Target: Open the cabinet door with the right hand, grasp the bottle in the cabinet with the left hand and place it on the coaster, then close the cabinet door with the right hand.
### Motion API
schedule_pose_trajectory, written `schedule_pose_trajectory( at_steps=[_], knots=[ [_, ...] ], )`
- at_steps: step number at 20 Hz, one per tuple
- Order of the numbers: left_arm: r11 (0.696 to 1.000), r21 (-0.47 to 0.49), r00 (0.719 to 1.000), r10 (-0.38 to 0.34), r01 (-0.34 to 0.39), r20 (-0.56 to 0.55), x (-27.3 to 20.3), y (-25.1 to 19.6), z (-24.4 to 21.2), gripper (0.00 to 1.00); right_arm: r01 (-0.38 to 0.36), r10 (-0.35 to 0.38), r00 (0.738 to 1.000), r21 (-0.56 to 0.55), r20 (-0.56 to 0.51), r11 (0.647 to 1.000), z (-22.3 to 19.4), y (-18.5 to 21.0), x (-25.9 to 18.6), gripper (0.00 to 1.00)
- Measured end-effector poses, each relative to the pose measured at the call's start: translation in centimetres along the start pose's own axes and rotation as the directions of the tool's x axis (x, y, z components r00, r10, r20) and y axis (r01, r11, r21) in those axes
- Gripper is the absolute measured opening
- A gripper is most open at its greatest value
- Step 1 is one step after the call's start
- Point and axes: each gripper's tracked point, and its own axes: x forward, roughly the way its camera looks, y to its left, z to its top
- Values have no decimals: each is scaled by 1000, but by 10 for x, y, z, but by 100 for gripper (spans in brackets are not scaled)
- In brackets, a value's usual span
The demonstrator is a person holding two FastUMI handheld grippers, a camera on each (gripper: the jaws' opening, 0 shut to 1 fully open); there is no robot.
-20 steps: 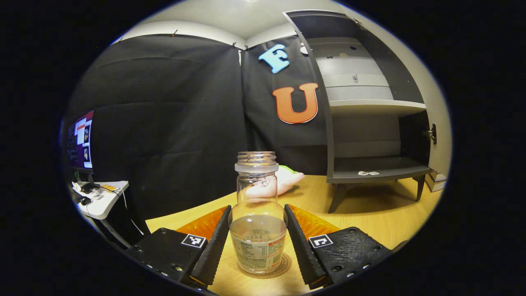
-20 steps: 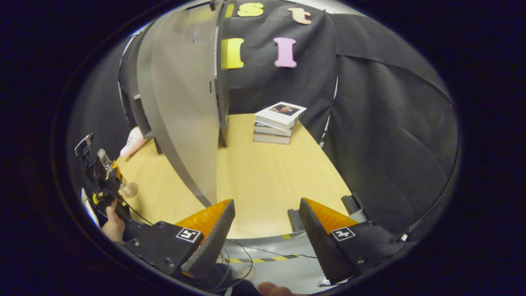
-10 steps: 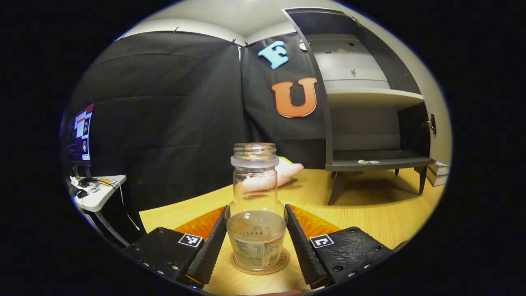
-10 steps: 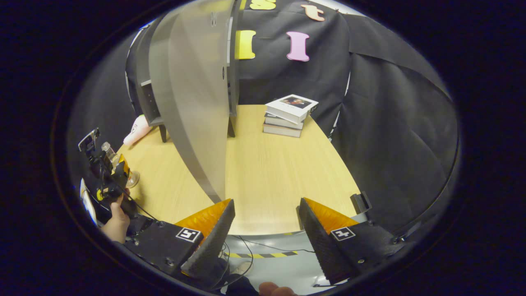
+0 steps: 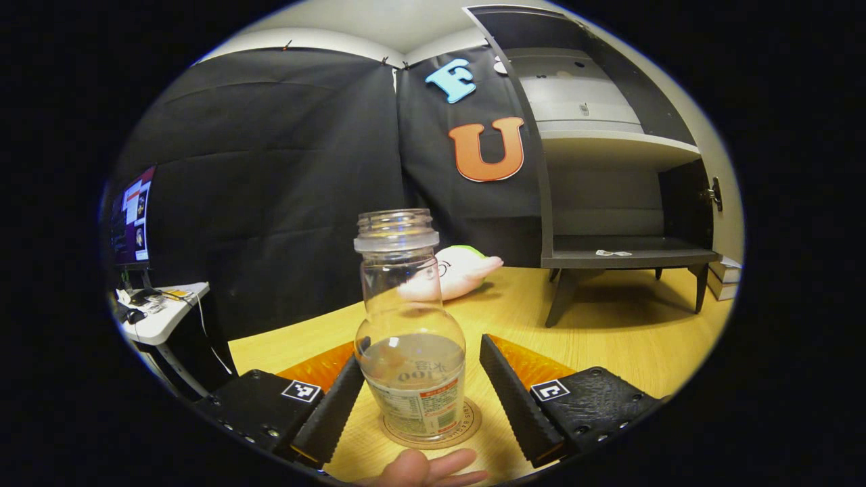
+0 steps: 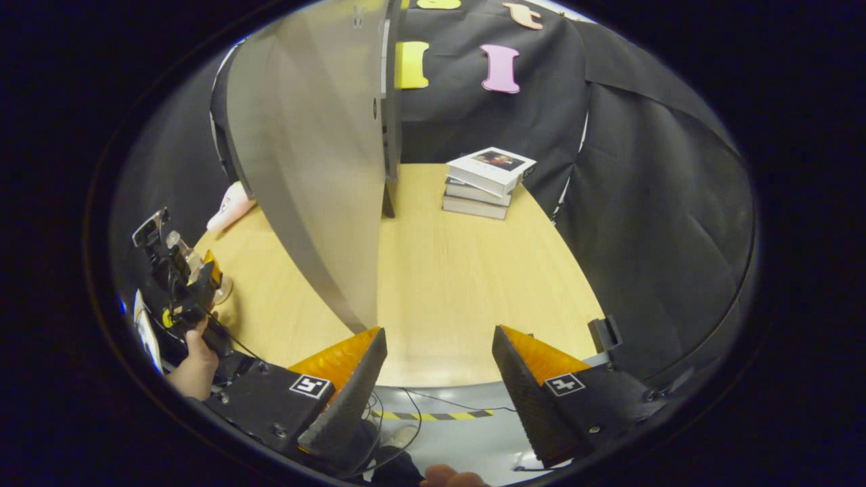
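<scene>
The bottle (image 5: pixel 411 338) stands upright on the coaster (image 5: pixel 467 425) on the wooden surface (image 5: pixel 609 338); the left claw (image 5: pixel 423 406) is open around it, its right finger clear of the glass. The right claw (image 6: pixel 433 385) hangs open and empty, near the edge of the open cabinet door (image 6: pixel 318 169).

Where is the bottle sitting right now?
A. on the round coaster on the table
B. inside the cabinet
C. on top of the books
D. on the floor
A: in the left gripper view the bottle stands upright on the round coaster on the table, between the left gripper and its spread fingers.
</scene>
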Motion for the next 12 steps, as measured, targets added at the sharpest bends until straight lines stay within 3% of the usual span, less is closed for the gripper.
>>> schedule_pose_trajectory(
  at_steps=[7, 12],
  knots=[
    [1000, 16, 999, 8, -9, 50, -5, 9, 22, 96, -16, 17, 1000, 47, -17, 999, -11, -1, 6, 100],
    [995, 98, 996, -15, 6, 87, -12, 18, 75, 96, -55, 52, 998, 126, 24, 991, -4, 8, 5, 100]
  ],
)
